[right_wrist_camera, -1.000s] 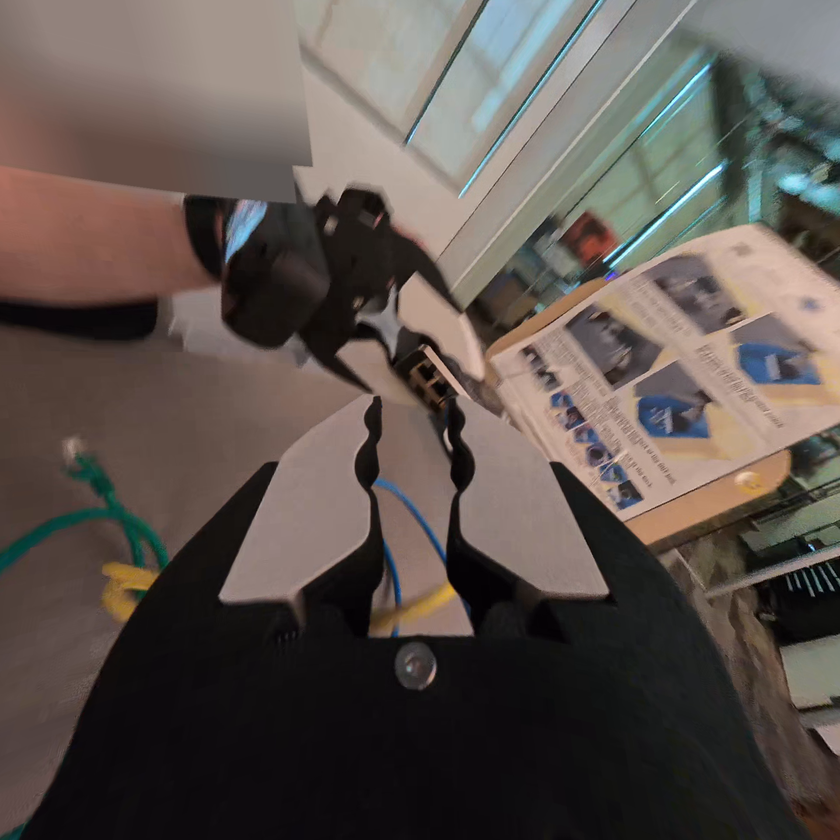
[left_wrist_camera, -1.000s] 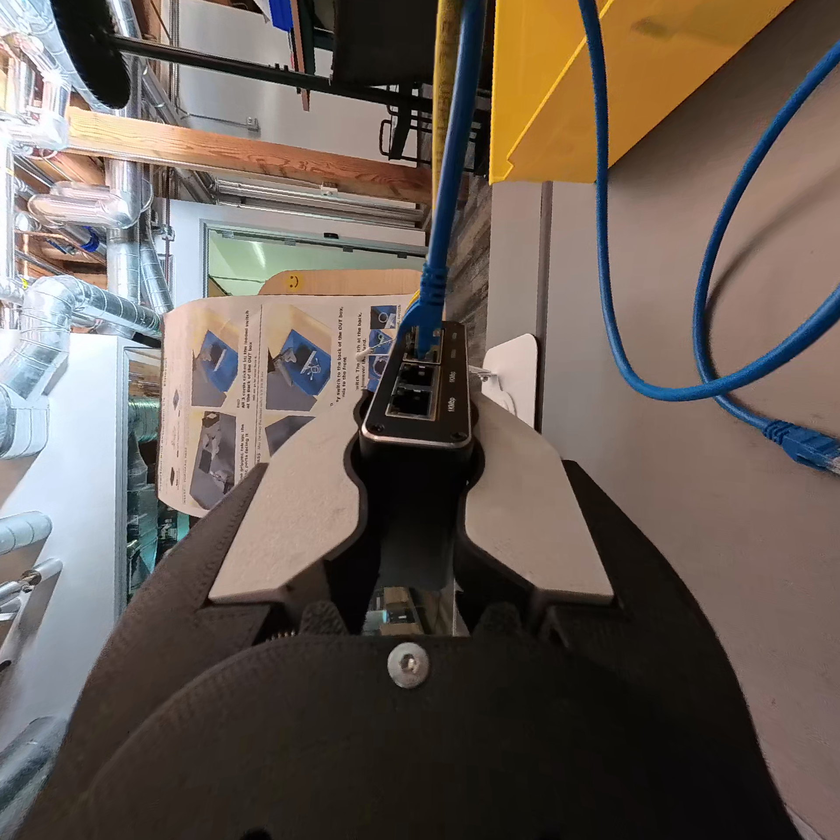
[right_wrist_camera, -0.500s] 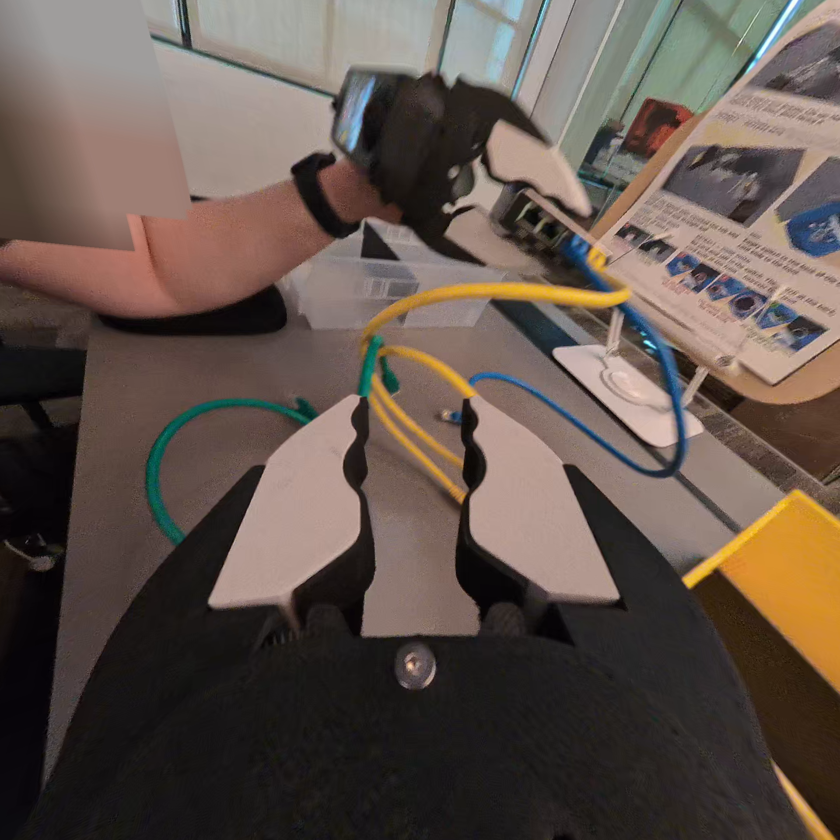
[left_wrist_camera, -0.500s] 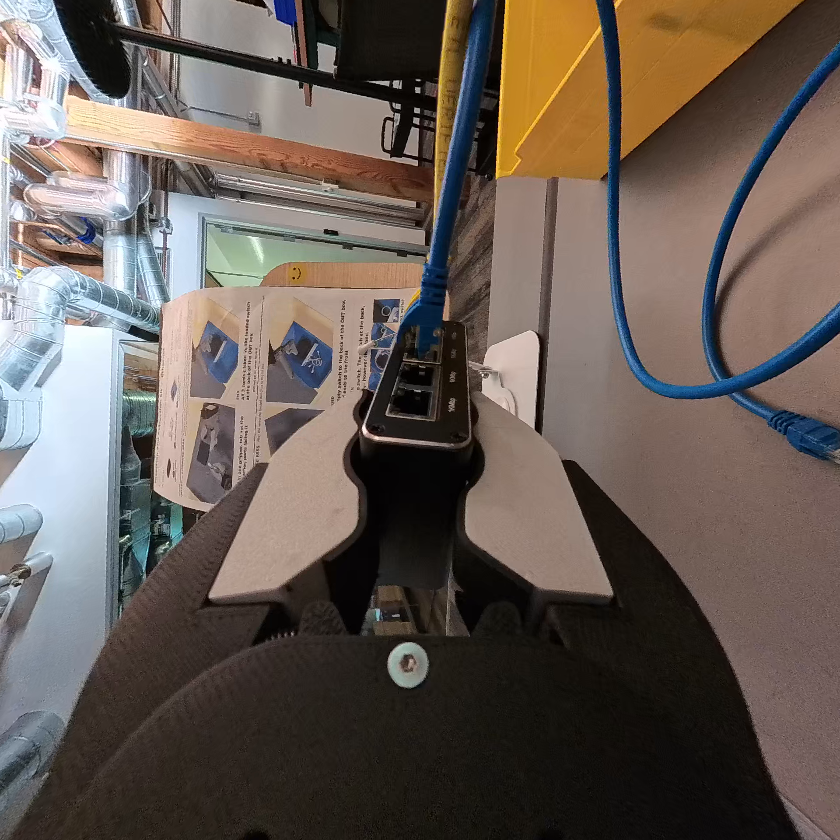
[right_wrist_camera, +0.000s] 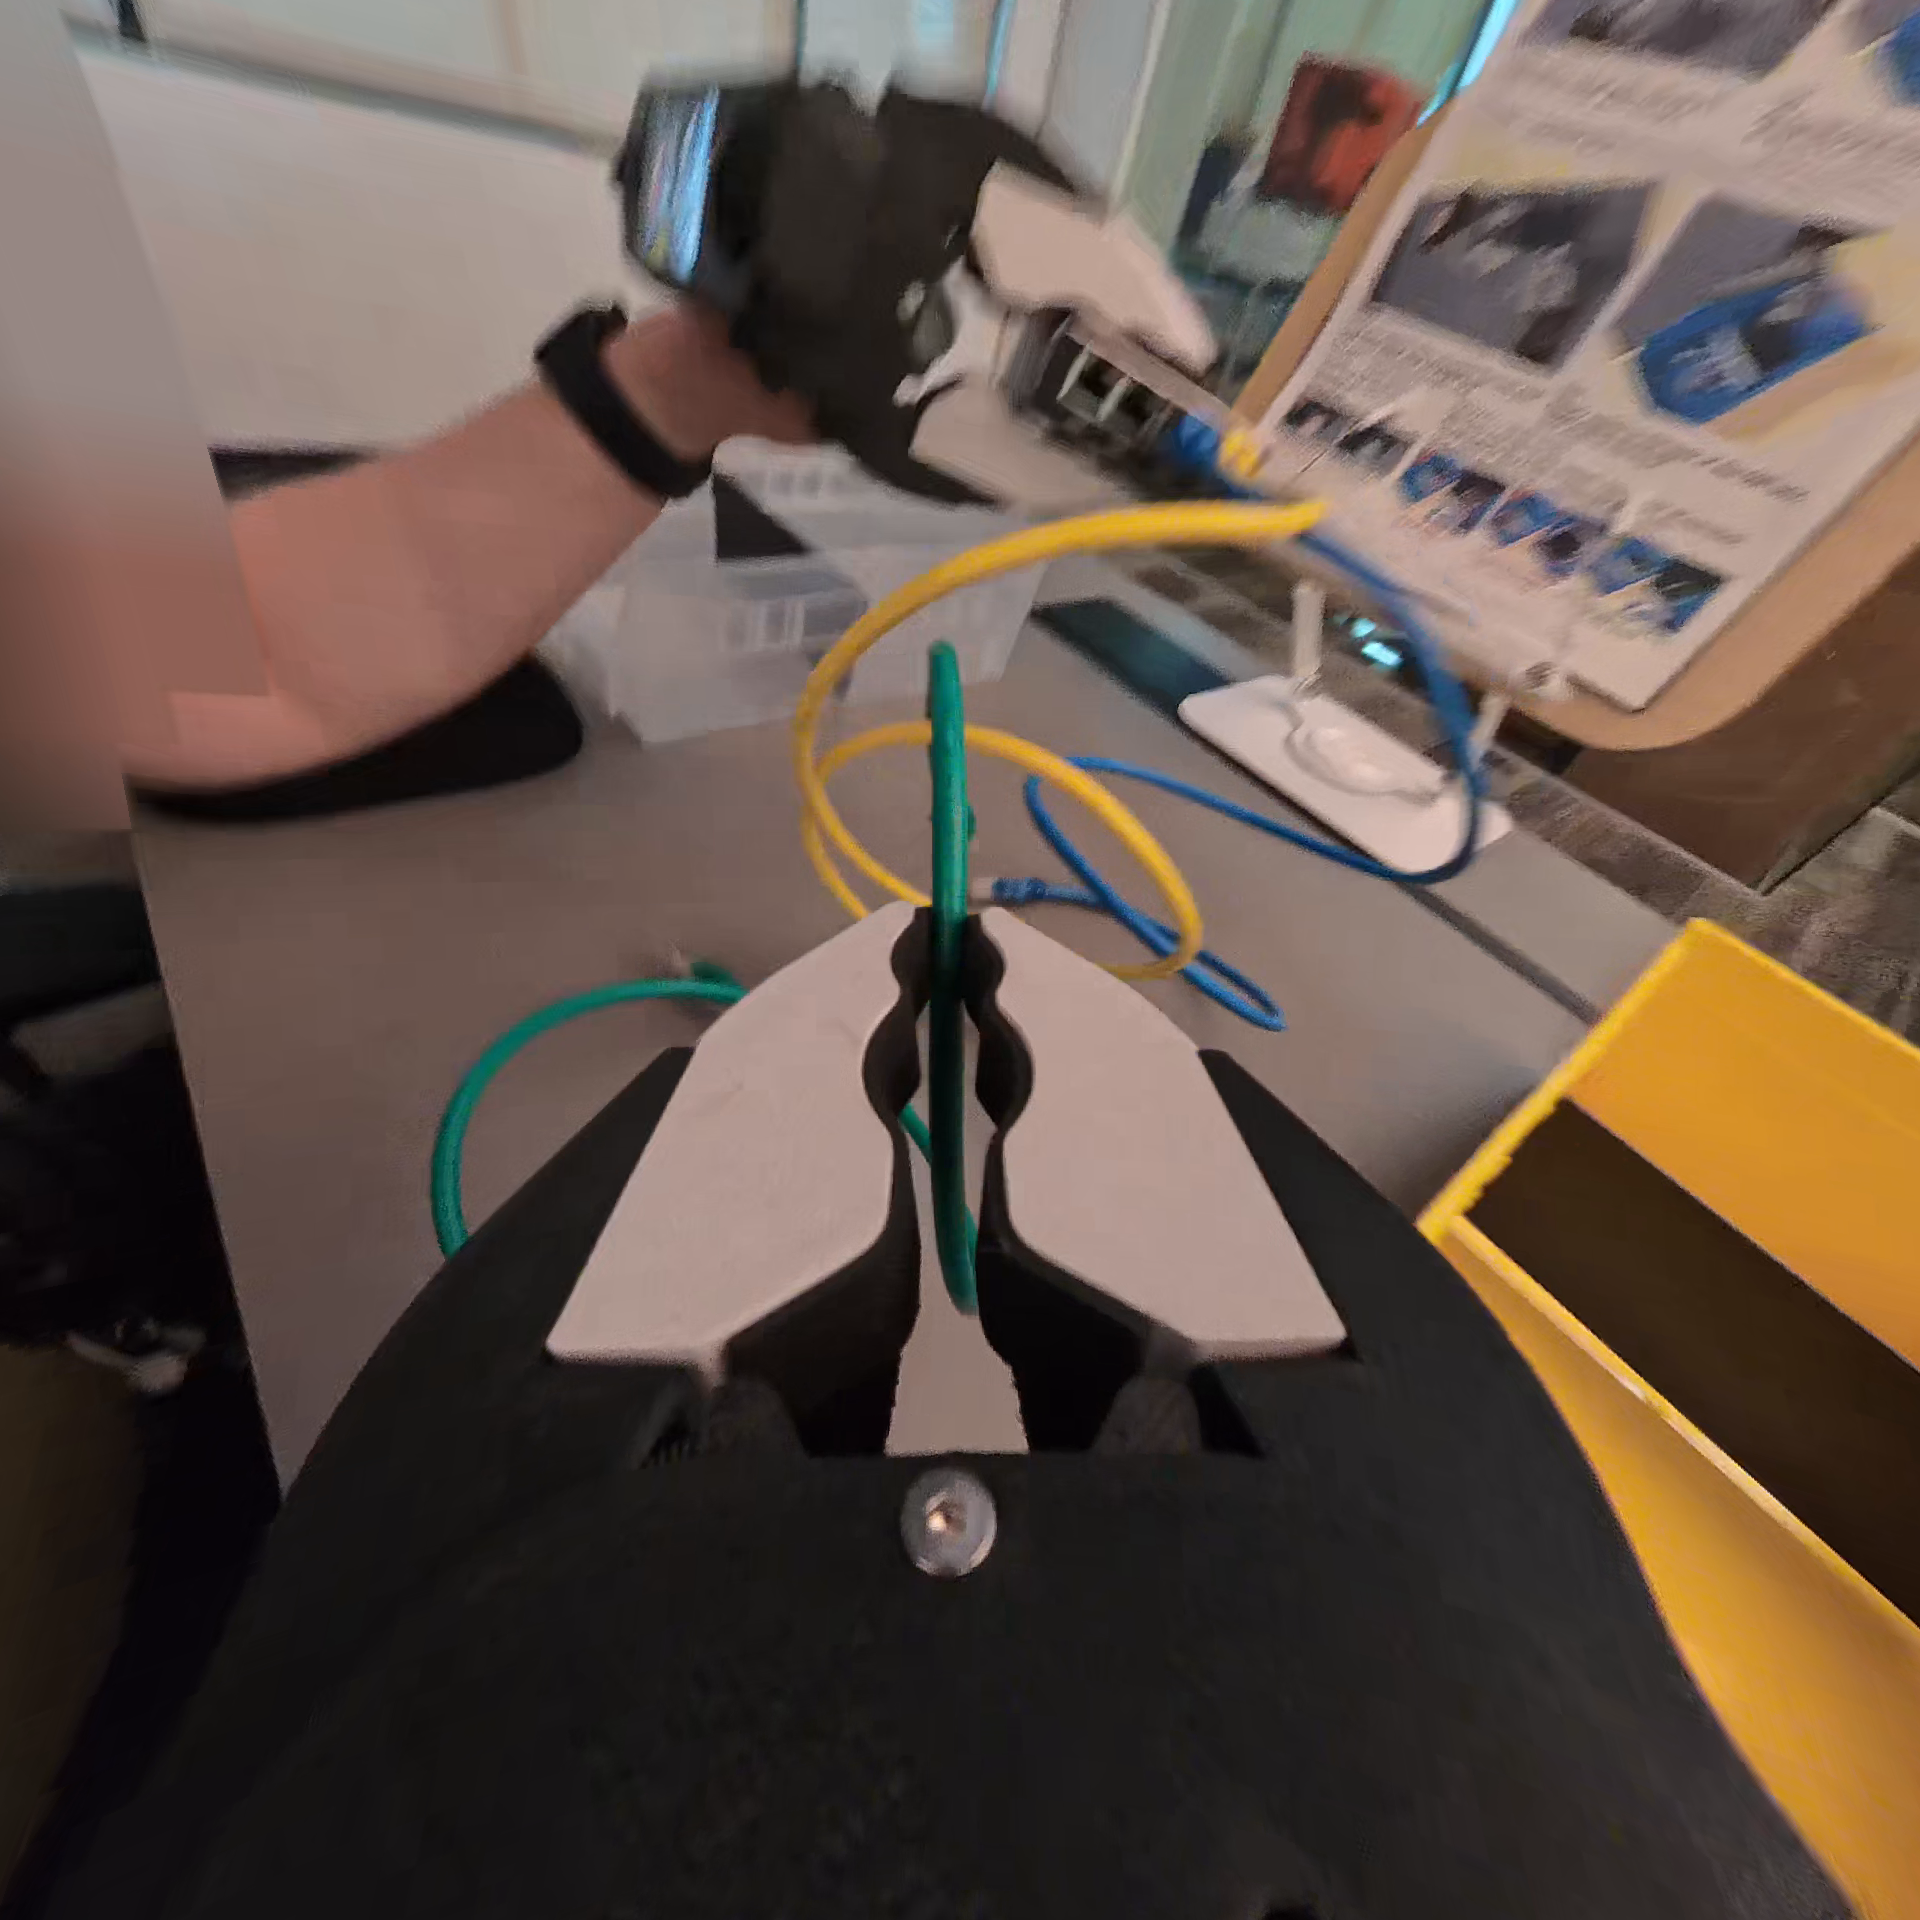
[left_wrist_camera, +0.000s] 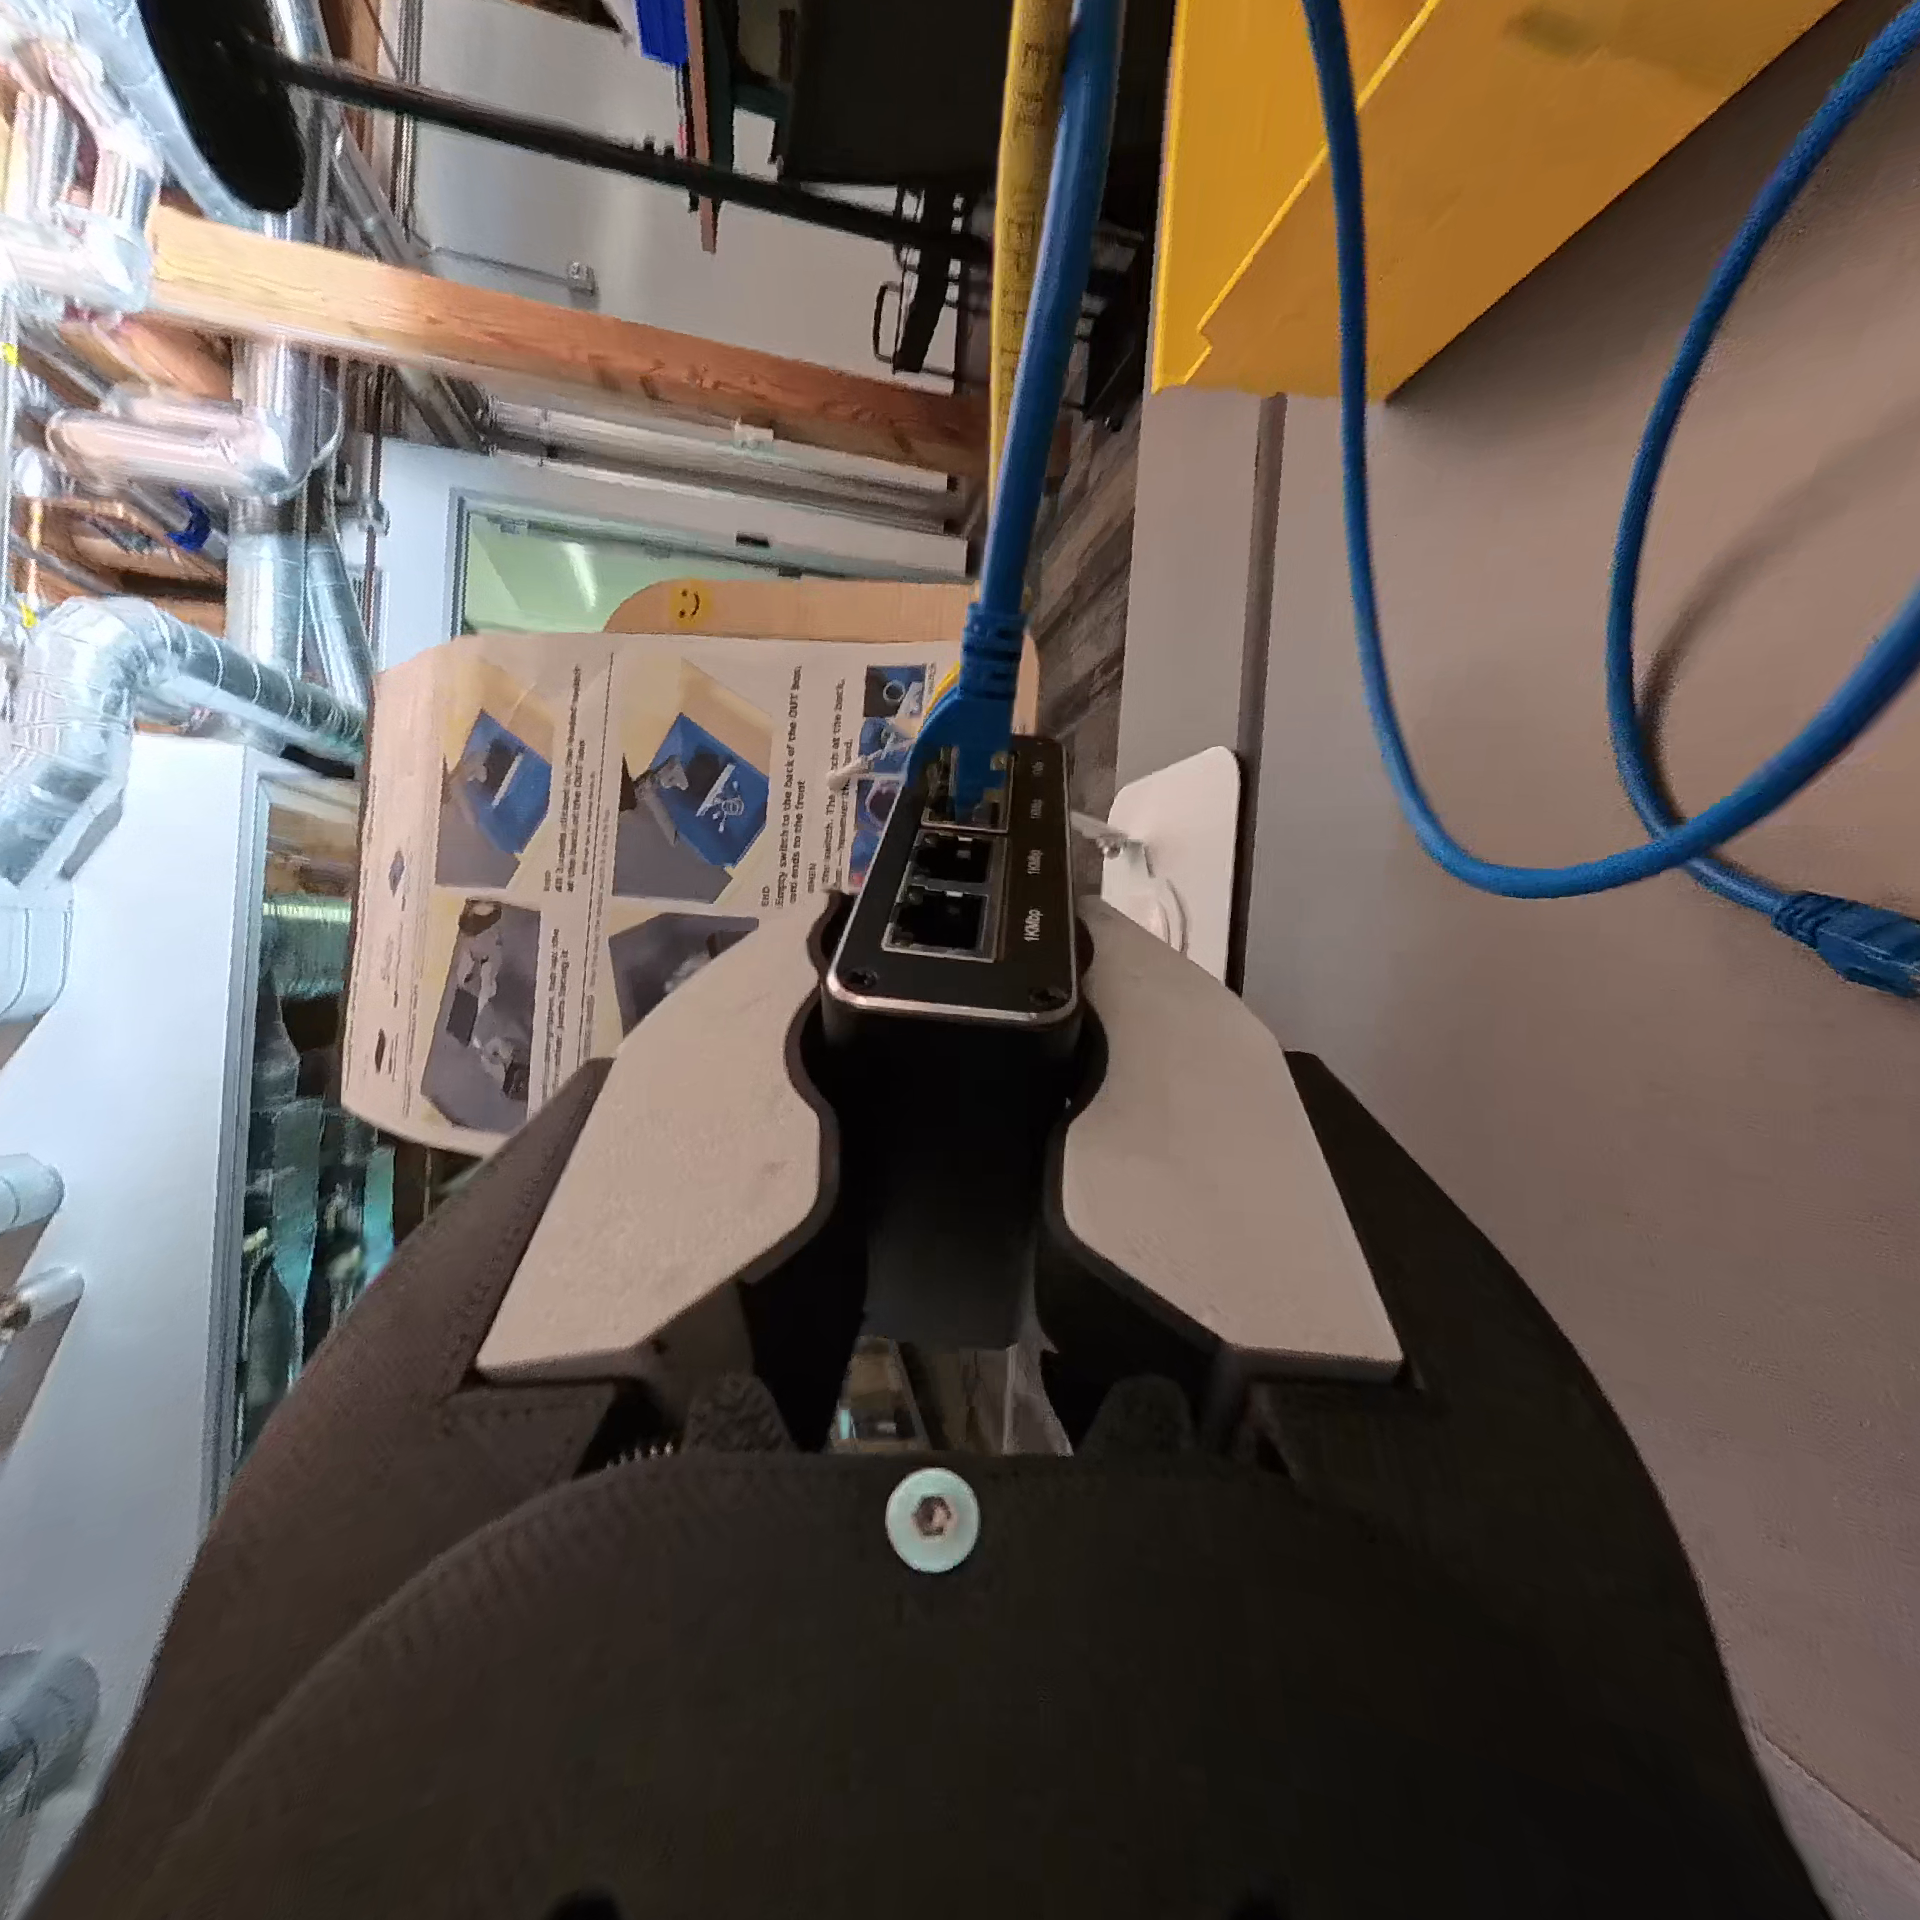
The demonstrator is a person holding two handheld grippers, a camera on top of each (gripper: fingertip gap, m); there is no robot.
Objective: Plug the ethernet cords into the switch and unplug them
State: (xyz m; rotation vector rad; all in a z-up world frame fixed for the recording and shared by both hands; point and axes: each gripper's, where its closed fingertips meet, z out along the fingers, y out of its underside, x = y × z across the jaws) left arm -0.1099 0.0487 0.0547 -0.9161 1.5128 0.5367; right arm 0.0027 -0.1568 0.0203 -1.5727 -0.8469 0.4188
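The left tongs (left_wrist_camera: pixel 951 997) are clamped on the black switch (left_wrist_camera: pixel 961 935), one finger on each side of its body; the port face points away from the camera (the whole view is rolled sideways); a blue cord (left_wrist_camera: pixel 1023 468) is plugged into a far port, and the two nearest ports sit empty; a yellow cord (left_wrist_camera: pixel 1010 260) runs beside it; the blue cord's loose end lies on the grey table (left_wrist_camera: pixel 1558 1143); a yellow bin (left_wrist_camera: pixel 1299 208) stands on the table, and an instruction sheet (left_wrist_camera: pixel 582 862) stands beyond the switch.
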